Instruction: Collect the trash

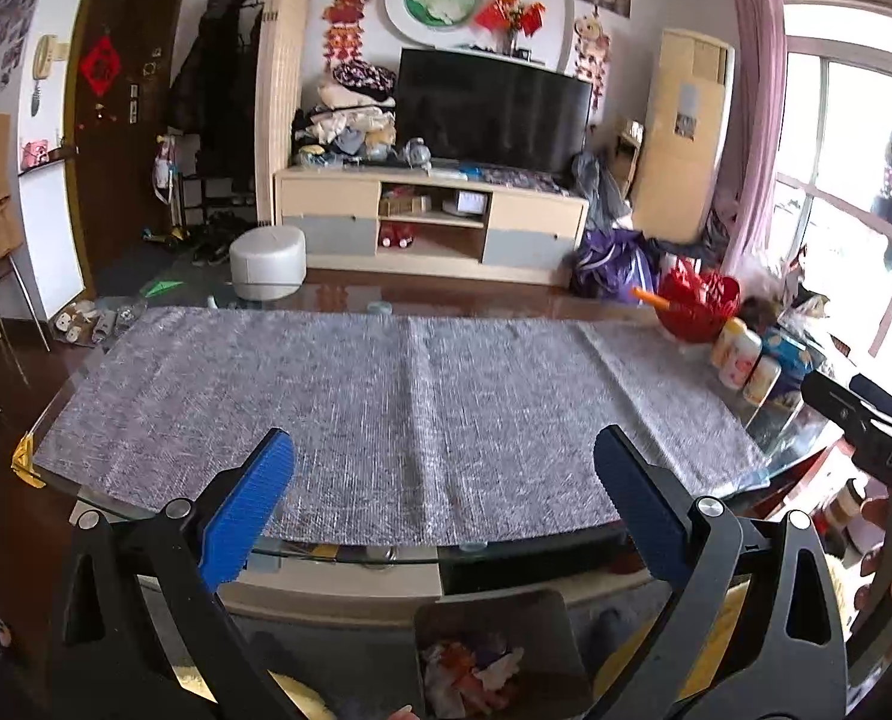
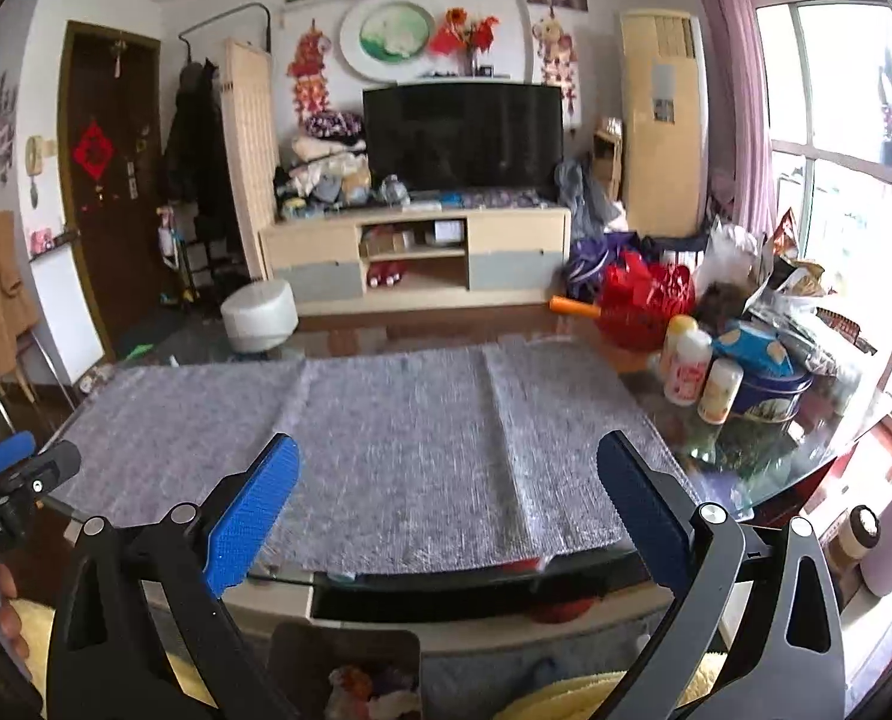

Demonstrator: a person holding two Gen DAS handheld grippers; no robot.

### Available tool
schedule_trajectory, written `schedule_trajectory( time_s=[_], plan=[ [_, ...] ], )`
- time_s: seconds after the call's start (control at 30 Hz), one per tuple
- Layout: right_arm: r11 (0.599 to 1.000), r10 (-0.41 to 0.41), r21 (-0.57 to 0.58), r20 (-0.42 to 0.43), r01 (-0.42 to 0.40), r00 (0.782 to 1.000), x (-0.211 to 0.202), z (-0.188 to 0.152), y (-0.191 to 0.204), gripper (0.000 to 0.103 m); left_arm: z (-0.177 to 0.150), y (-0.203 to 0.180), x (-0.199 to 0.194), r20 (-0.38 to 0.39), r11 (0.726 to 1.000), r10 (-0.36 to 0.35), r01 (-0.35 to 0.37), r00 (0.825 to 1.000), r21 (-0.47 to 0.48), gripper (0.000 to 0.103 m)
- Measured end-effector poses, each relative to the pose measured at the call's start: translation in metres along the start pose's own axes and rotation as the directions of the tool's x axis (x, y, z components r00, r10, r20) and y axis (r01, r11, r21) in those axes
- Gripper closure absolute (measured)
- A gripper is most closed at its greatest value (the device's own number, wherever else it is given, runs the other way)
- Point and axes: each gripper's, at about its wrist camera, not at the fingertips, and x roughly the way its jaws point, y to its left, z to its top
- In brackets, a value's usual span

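Left gripper (image 1: 444,462): held above the near edge of the table, blue fingers (image 1: 248,513) spread wide, nothing between them.
Right gripper (image 2: 447,468): also above the near edge, fingers (image 2: 252,516) wide apart and empty; its black body shows at the right edge of the left wrist view.
Table (image 1: 56,402): glass top with a yellow guard on its near left corner, most of it covered by a grey mat (image 1: 386,408).
Mat: bare across its whole surface in both views.
Bin (image 1: 493,654): dark, square-mouthed, on the floor below the table's near edge, just under the grippers.
Trash (image 1: 475,672): crumpled white, orange and dark scraps lying inside the bin; also seen in the right wrist view (image 2: 374,690).
Far right corner of the table: red basket (image 2: 646,300) with an orange stick jutting from it, three small white bottles (image 2: 688,366) beside a blue tin (image 2: 769,396), bags piled behind.
Room beyond the far edge: a TV (image 1: 493,111) on a low cabinet (image 1: 431,219), a white stool (image 1: 267,261) on the floor.
Hand (image 2: 8,618): fingers visible at the left edge of the right wrist view, below the other gripper's body.
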Motion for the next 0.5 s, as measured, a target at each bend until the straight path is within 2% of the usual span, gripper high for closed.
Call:
schedule_trajectory(
  time_s=[0.13,0.5],
  plan=[
    [1.0,-0.017,-0.008,0.026,0.017,1.0,-0.007,0.0,0.004,0.003,0.001,0.0,-0.012,0.035,1.0,0.019,-0.02,0.999,0.004,0.008],
    [1.0,-0.003,-0.011,0.016,0.004,1.0,-0.011,-0.003,0.013,0.003,0.002,-0.005,-0.024,0.062,1.0,0.003,-0.004,0.998,0.023,0.008]
  ],
)
